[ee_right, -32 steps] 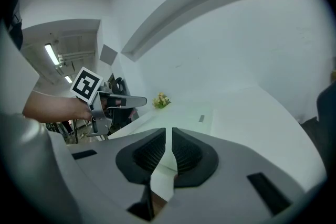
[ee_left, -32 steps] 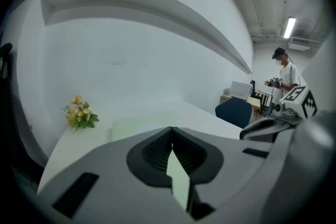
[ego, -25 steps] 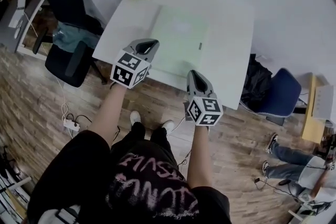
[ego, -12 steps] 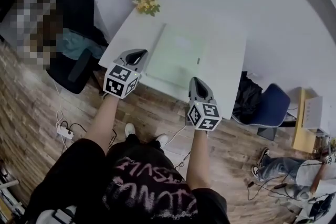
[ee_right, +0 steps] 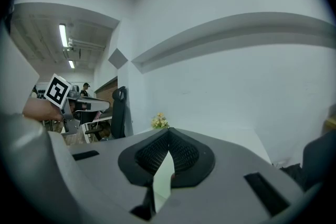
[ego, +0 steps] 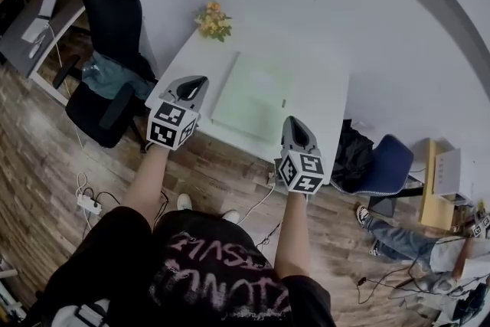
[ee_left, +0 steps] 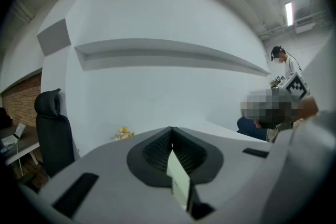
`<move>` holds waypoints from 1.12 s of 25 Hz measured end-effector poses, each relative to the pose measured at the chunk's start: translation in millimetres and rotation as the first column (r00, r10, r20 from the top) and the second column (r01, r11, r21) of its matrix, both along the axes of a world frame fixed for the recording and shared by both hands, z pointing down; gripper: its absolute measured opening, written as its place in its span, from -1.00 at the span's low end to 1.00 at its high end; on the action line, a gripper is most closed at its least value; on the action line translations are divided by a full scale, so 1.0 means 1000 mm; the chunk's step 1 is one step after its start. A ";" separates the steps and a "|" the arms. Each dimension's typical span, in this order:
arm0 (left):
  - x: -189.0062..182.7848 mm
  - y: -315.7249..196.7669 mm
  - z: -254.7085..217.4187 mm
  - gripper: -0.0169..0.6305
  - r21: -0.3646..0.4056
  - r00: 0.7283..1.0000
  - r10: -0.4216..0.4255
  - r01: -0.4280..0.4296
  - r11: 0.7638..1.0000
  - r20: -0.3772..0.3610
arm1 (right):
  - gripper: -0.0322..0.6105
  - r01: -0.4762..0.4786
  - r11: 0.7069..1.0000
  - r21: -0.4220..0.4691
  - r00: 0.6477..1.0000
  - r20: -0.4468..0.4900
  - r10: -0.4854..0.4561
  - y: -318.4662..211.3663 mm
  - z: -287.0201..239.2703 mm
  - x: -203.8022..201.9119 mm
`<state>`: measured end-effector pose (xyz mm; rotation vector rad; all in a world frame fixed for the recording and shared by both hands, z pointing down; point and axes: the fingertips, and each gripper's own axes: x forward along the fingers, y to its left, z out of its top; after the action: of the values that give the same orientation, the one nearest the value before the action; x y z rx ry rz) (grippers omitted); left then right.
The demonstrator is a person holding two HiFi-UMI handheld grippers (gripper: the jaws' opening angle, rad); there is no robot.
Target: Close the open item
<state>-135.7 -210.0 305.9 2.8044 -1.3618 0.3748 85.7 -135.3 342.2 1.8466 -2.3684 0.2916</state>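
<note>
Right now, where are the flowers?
Head view, upper left: the flowers sit on the table's far left corner by the wall, just right of the black chair.

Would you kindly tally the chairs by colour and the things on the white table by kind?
Black chair: 1
Blue chair: 1
Flower bunch: 1
Pale green flat item: 1
Total: 4

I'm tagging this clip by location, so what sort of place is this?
Probably an office or workroom: a white table, a black office chair beside it, and a power strip on the wood floor.
</note>
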 end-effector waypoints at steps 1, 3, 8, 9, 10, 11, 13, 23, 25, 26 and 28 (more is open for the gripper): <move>-0.002 0.000 -0.004 -0.93 0.008 1.000 -0.003 0.003 1.000 -0.004 | -0.87 -0.002 1.000 0.006 1.000 -0.008 0.002 0.000 -0.004 0.001; -0.004 0.000 -0.012 -0.94 0.024 1.000 -0.005 0.006 1.000 -0.017 | -0.87 -0.006 1.000 0.020 1.000 -0.024 0.006 0.000 -0.010 0.004; -0.013 0.002 -0.028 -0.94 0.047 0.998 -0.040 0.042 0.998 -0.040 | -0.87 -0.020 0.998 0.055 0.999 -0.046 0.022 0.000 -0.026 0.007; -0.014 0.002 -0.030 -0.94 0.050 0.998 -0.043 0.045 0.998 -0.048 | -0.87 -0.019 0.998 0.062 0.998 -0.053 0.022 -0.001 -0.030 0.007; -0.014 0.002 -0.032 -0.94 0.051 0.998 -0.043 0.046 0.998 -0.055 | -0.87 -0.018 0.997 0.069 0.998 -0.059 0.022 -0.001 -0.033 0.006; -0.015 0.002 -0.033 -0.94 0.051 0.997 -0.043 0.046 0.998 -0.060 | -0.87 -0.019 0.997 0.074 0.998 -0.063 0.024 -0.002 -0.036 0.007; -0.016 0.000 -0.034 -0.94 0.050 0.997 -0.047 0.050 0.997 -0.058 | -0.88 -0.024 0.997 0.078 0.997 -0.066 0.029 -0.002 -0.039 0.009; -0.018 0.000 -0.036 -0.94 0.056 0.997 -0.049 0.053 0.997 -0.059 | -0.88 -0.055 0.993 0.100 0.994 -0.090 0.064 -0.002 -0.049 0.019; -0.018 0.001 -0.037 -0.94 0.058 0.997 -0.048 0.052 0.997 -0.061 | -0.88 -0.058 0.992 0.108 0.994 -0.091 0.068 -0.003 -0.051 0.020; -0.018 0.001 -0.038 -0.94 0.060 0.997 -0.048 0.052 0.997 -0.062 | -0.88 -0.060 0.992 0.110 0.993 -0.093 0.071 -0.003 -0.052 0.020; -0.018 0.001 -0.039 -0.94 0.063 0.997 -0.050 0.054 0.997 -0.064 | -0.88 -0.065 0.992 0.113 0.992 -0.097 0.076 -0.003 -0.053 0.021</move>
<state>-154.1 -209.5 267.0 2.7988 -1.4569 0.2451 106.3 -137.9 288.9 1.9460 -2.2978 0.0740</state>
